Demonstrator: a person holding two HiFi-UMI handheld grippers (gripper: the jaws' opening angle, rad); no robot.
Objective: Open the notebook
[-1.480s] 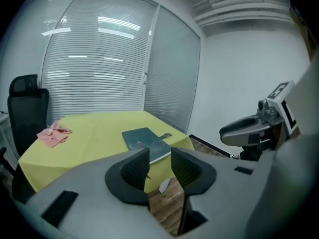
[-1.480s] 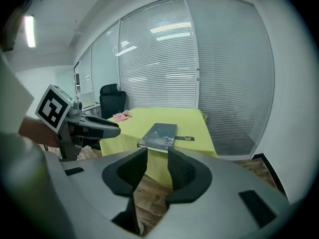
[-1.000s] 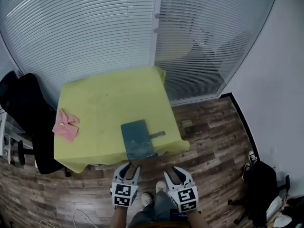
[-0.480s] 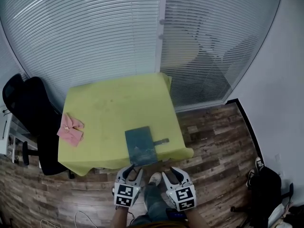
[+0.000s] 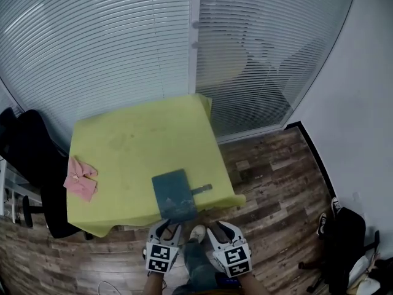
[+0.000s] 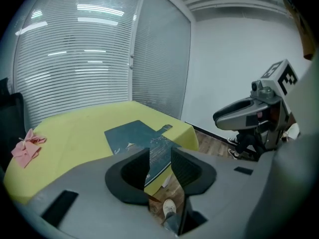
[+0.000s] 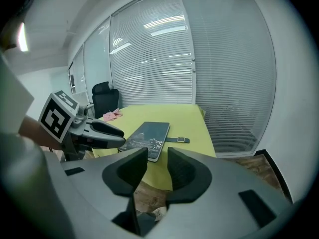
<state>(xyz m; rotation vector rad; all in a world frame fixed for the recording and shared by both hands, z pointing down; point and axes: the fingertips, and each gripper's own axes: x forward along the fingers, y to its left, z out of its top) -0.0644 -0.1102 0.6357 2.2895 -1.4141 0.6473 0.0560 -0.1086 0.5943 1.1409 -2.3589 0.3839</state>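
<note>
Room: glass walls with shut blinds (image 5: 123,42) behind, a wood floor (image 5: 270,183), and a yellow-green surface (image 5: 135,134) in front of us.
Notebook: the dark teal notebook (image 5: 175,195) is closed and lies flat on the surface. Its near short end is at or just over the near edge.
Axis: the long side runs away from us, with the far end leaning slightly left.
Strap: a buckled strap (image 5: 201,189) sticks out from the right long edge and lies loose on the surface.
Bearing: the notebook lies ahead of both tools. The left tool (image 5: 164,228) is almost in line with its near end. The right tool (image 5: 223,228) is off toward the strap side.
Left tool: released, jaws apart, nothing between them. We see the notebook through the gap.
Right tool: released as well, and empty.
Pose: both are side by side over the floor, short of the surface, angled forward and somewhat down.
Judgement: we reckon the cover lifts from the strap side, so the right tool suits that edge and the left can steady.
Outlying: a pink cloth (image 5: 80,178) lies near the left edge, well apart. A black chair (image 5: 31,152) stands beyond it.
</note>
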